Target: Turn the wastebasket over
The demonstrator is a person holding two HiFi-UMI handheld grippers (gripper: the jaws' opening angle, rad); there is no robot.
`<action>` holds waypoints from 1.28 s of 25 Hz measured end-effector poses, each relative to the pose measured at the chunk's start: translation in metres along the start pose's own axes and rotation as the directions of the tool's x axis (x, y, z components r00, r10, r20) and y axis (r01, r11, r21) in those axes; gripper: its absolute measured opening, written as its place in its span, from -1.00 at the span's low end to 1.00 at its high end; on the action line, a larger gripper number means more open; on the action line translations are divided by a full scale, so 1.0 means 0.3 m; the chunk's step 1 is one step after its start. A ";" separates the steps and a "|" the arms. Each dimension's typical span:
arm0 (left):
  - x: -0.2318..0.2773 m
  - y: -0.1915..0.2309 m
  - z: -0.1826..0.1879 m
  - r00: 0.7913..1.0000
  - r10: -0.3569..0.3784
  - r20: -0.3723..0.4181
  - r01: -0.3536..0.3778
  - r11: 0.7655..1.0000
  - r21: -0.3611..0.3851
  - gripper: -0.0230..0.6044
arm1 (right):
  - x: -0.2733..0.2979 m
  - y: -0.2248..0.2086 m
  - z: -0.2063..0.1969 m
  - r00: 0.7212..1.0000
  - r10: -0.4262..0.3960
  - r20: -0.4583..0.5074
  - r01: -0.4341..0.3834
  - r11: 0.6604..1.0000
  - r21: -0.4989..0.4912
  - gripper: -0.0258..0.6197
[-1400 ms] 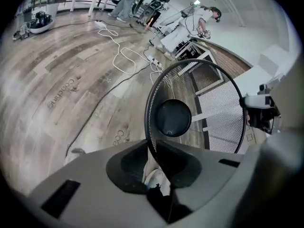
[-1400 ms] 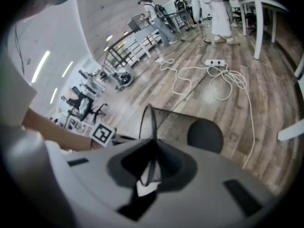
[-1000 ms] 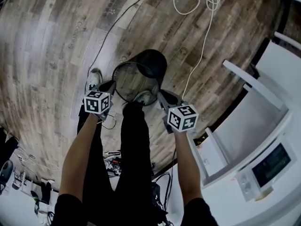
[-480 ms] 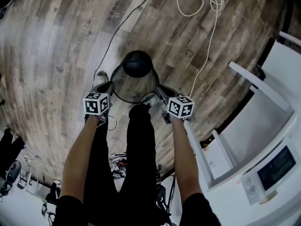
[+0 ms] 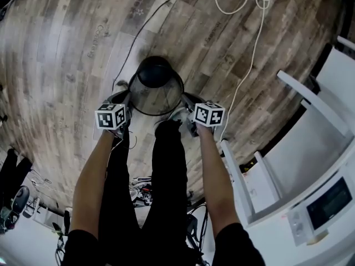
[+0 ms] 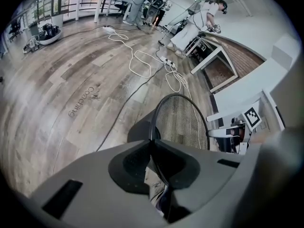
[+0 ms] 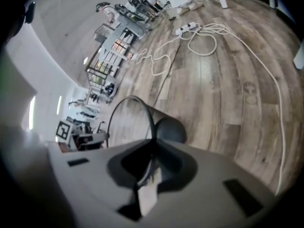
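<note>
The black wire-mesh wastebasket (image 5: pixel 157 95) hangs in front of the person's legs, mouth toward the head camera and solid base (image 5: pixel 153 71) toward the wooden floor. My left gripper (image 5: pixel 127 100) is shut on the left side of the rim; its jaws have just been closing with the rim wire between them. On the opposite side my right gripper (image 5: pixel 185 101) is shut on the rim. In the left gripper view the rim runs into the closed jaws of the gripper (image 6: pixel 153 144), with the wastebasket's mesh (image 6: pixel 183 121) beyond. The right gripper view shows the gripper (image 7: pixel 151 147) clamping the wastebasket's rim (image 7: pixel 129 120).
White cables (image 5: pixel 252 32) coil on the floor at the far right, and a black cable (image 5: pixel 133 33) runs toward the basket. A white desk and shelving (image 5: pixel 313 143) stand close on the right. The person's dark trouser legs (image 5: pixel 166 170) are just behind the basket.
The basket has swung from a tilt, base off to the right, to mouth straight up at the camera. Both grippers went down with it, drawing closer together in the picture.
</note>
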State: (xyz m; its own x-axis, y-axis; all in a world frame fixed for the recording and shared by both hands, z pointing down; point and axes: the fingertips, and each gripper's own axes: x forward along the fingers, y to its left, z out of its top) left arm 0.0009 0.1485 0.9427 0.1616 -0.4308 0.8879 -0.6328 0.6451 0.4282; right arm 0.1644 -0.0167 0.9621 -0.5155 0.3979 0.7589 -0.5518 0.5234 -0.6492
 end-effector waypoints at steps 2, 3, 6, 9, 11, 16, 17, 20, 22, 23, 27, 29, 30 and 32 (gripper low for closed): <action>0.017 0.012 -0.014 1.000 0.008 -0.005 -0.008 1.000 -0.003 -0.74 | 0.022 -0.016 -0.012 1.000 -0.016 -0.012 0.016 1.000 0.003 -0.75; 0.026 0.016 -0.022 1.000 0.012 -0.008 -0.012 1.000 -0.009 -0.74 | 0.031 -0.024 -0.016 1.000 -0.024 -0.016 0.024 1.000 0.002 -0.75; 0.043 0.036 -0.033 1.000 0.029 0.000 -0.029 0.999 -0.018 -0.74 | 0.049 -0.031 -0.017 1.000 -0.024 -0.014 0.024 1.000 0.003 -0.75; 0.051 0.076 -0.044 0.998 0.059 -0.012 -0.059 0.998 -0.009 -0.73 | 0.066 0.002 -0.013 1.000 -0.019 -0.019 0.018 1.000 -0.018 -0.75; 0.056 0.102 -0.064 0.997 0.068 -0.040 -0.069 0.997 -0.019 -0.73 | 0.081 0.017 -0.022 0.999 -0.030 -0.023 0.030 0.999 -0.030 -0.74; 0.055 0.101 -0.079 0.996 0.066 -0.067 -0.065 0.998 0.005 -0.72 | 0.091 0.015 -0.034 0.997 -0.073 -0.016 0.073 0.997 -0.031 -0.73; 0.057 0.098 -0.076 0.995 0.066 -0.073 -0.064 0.998 0.024 -0.71 | 0.098 0.019 -0.033 0.997 -0.073 -0.027 0.072 0.996 -0.046 -0.70; 0.052 0.096 -0.062 0.994 0.077 -0.081 -0.071 0.995 0.071 -0.68 | 0.116 0.058 -0.026 0.996 -0.069 -0.058 0.063 0.994 -0.095 -0.32; 0.033 0.101 -0.037 0.996 0.067 -0.064 -0.063 0.996 0.060 -0.67 | 0.108 0.080 0.000 0.995 -0.088 -0.046 0.083 0.990 -0.111 -0.28; 0.017 0.107 -0.020 0.997 0.058 -0.055 -0.055 0.998 0.042 -0.66 | 0.098 0.088 0.016 0.994 -0.106 -0.036 0.101 0.987 -0.122 -0.28; -0.099 0.141 0.066 0.998 0.056 0.008 -0.056 0.998 -0.015 -0.66 | 0.018 0.143 0.076 0.984 -0.179 -0.001 0.175 0.965 -0.196 -0.26; -0.208 0.151 0.151 0.990 0.118 0.082 -0.120 0.993 0.014 -0.79 | -0.048 0.206 0.125 0.982 -0.186 0.038 0.189 0.960 -0.207 -0.27; -0.272 0.146 0.205 0.980 0.152 0.131 -0.159 0.987 0.040 -0.82 | -0.087 0.249 0.156 0.982 -0.179 0.064 0.188 0.961 -0.203 -0.28; -0.414 0.097 0.319 0.956 0.177 0.236 -0.201 0.976 0.083 -0.82 | -0.179 0.353 0.221 0.978 -0.163 0.134 0.187 0.964 -0.191 -0.53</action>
State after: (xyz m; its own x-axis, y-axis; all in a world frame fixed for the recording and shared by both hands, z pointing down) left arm -0.1101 0.1603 0.8287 -0.1359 -0.4461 0.8846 -0.7128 0.6642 0.2254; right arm 0.0902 -0.0327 0.8493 -0.5019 0.2028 0.8408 -0.5028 0.7226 -0.4744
